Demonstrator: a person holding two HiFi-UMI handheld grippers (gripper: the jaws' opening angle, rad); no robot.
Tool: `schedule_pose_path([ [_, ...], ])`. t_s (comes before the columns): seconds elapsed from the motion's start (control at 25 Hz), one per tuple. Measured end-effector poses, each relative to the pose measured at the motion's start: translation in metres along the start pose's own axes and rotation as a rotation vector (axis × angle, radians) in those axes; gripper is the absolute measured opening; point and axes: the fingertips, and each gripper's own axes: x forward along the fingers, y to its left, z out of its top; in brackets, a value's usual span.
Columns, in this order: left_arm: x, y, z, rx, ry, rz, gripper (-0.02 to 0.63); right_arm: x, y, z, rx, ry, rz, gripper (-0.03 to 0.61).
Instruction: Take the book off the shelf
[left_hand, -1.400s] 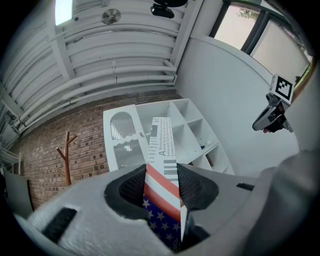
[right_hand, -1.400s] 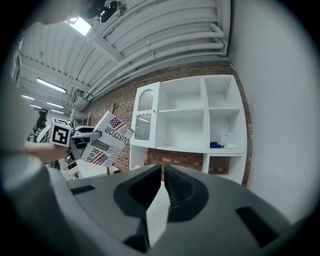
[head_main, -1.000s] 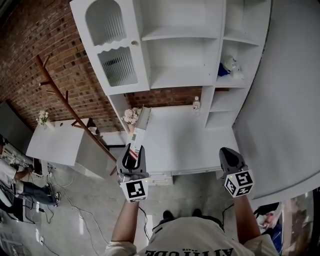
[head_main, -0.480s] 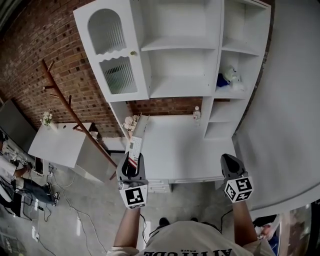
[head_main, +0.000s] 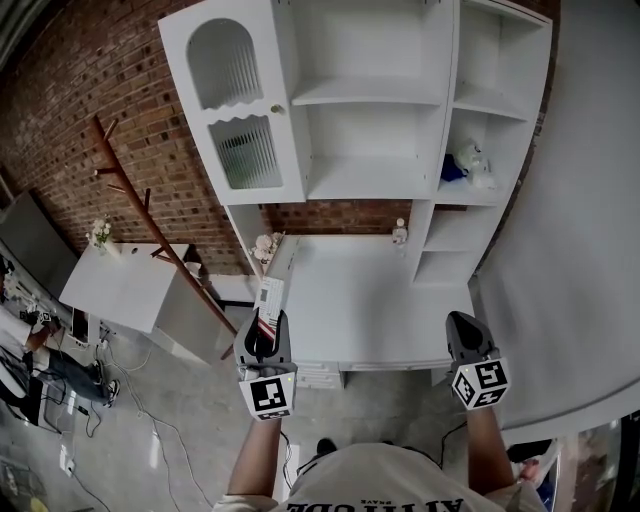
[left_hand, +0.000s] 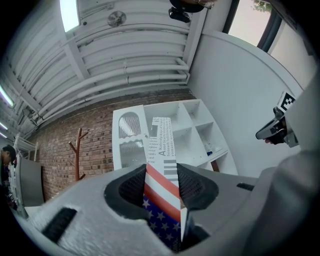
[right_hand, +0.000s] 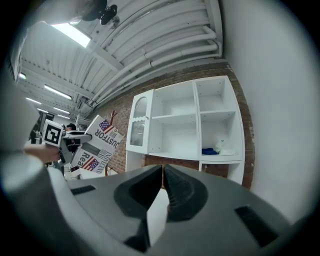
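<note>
**Desk:** How far along is the job?

**Photographer:** Largely done, by the look of it. The left gripper (head_main: 262, 338) has its jaws clamped on the lower end of the book (left_hand: 161, 165). The flag-printed cover is pinched between the pads and held out in front of the person, clear of the shelves.

**Desk:** And the other hand?

**Photographer:** The right gripper (right_hand: 163, 176) has its jaws together on nothing, well apart from the book.

**Desk:** What remains?

**Photographer:** Little, in my judgement: carrying it off or setting it down. Beyond the book lies the white desk (head_main: 370, 300). Farther back, the shelf unit (head_main: 370, 130) holds only blue and white items (head_main: 462, 160) in a right-hand compartment.
</note>
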Motion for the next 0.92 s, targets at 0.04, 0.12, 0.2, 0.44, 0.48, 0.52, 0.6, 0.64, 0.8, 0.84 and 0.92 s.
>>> schedule_pose_path([
  [0.04, 0.0001, 0.0004, -0.0012, 0.006, 0.000, 0.000, 0.175, 0.0005, 0.0001, 0.0009, 0.000, -0.002, 0.003, 0.034],
  [0.12, 0.0001, 0.0007, -0.0027, 0.013, -0.001, -0.001, 0.175, 0.0014, 0.0000, 0.0014, 0.002, -0.006, 0.008, 0.034],
  [0.2, -0.0004, 0.0015, -0.0033, 0.018, -0.001, -0.003, 0.175, 0.0010, 0.0003, 0.0020, 0.005, -0.009, 0.009, 0.034],
  [0.44, 0.0001, 0.0050, -0.0046, 0.026, -0.003, -0.008, 0.175, 0.0011, 0.0013, 0.0015, 0.016, -0.010, 0.007, 0.034],
  [0.48, 0.0005, 0.0050, -0.0049, 0.027, -0.005, -0.008, 0.175, 0.0014, 0.0017, 0.0011, 0.015, -0.010, 0.009, 0.034],
  [0.52, 0.0007, 0.0048, -0.0050, 0.026, -0.007, -0.008, 0.175, 0.0016, 0.0022, 0.0009, 0.015, -0.012, 0.010, 0.034],
  [0.6, 0.0010, 0.0040, -0.0054, 0.024, -0.008, -0.009, 0.175, 0.0014, 0.0027, 0.0012, 0.015, -0.015, 0.010, 0.034],
  [0.64, 0.0011, 0.0034, -0.0056, 0.025, -0.007, -0.011, 0.175, 0.0012, 0.0027, 0.0016, 0.015, -0.017, 0.010, 0.034],
  [0.8, 0.0025, 0.0010, -0.0050, 0.028, -0.008, -0.016, 0.175, 0.0018, 0.0013, 0.0027, 0.017, -0.022, 0.010, 0.034],
  [0.84, 0.0031, 0.0010, -0.0045, 0.028, -0.009, -0.016, 0.175, 0.0023, 0.0012, 0.0031, 0.017, -0.022, 0.010, 0.034],
  [0.92, 0.0043, 0.0013, -0.0036, 0.027, -0.011, -0.017, 0.175, 0.0031, 0.0011, 0.0040, 0.017, -0.023, 0.010, 0.034],
])
